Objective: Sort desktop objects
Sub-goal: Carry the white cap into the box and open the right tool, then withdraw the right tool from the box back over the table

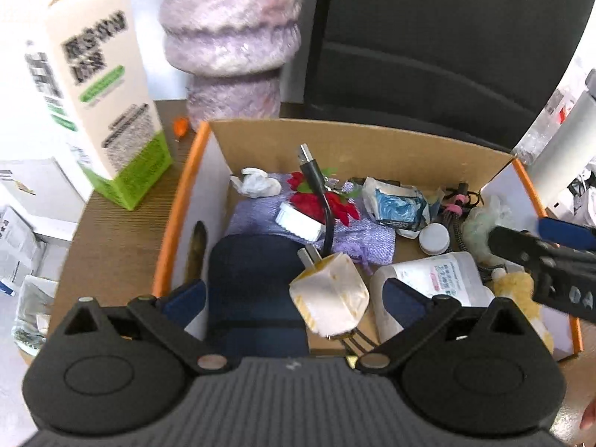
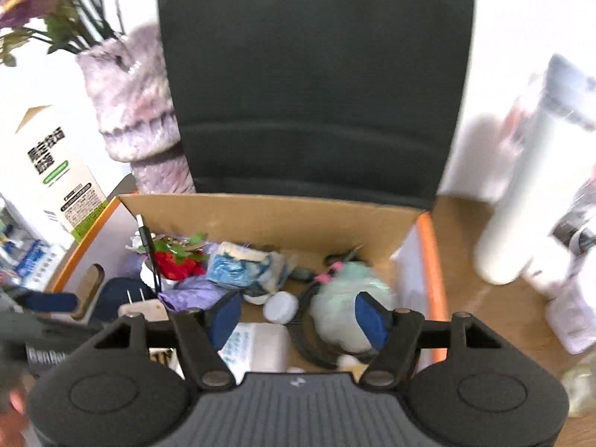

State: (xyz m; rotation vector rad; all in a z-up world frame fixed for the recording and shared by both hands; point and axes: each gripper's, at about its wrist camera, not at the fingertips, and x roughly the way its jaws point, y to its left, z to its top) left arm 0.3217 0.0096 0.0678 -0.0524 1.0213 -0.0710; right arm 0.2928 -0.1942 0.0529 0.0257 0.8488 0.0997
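An orange-rimmed cardboard box (image 1: 298, 130) on the brown desk holds several items. A white charger plug (image 1: 329, 303) with a black USB cable (image 1: 314, 175) lies in it, just in front of my open left gripper (image 1: 294, 294), whose jaws stand wide apart over the box's near side. The plug is not gripped. My right gripper (image 2: 298, 316) is open above a pale green wad (image 2: 335, 298) and a white cap (image 2: 279, 307); it also shows at the right of the left wrist view (image 1: 551, 260). The box (image 2: 275, 216) also holds red fabric flowers (image 1: 316, 201) on a purple pouch (image 1: 257, 216).
A white-and-green carton (image 1: 93, 85) stands left of the box, with a purple knitted vase (image 1: 231, 37) behind. A black chair back (image 1: 447, 44) rises beyond the box. A white cylinder bottle (image 2: 521, 193) stands to the right. A dark blue case (image 1: 253, 283) lies in the box.
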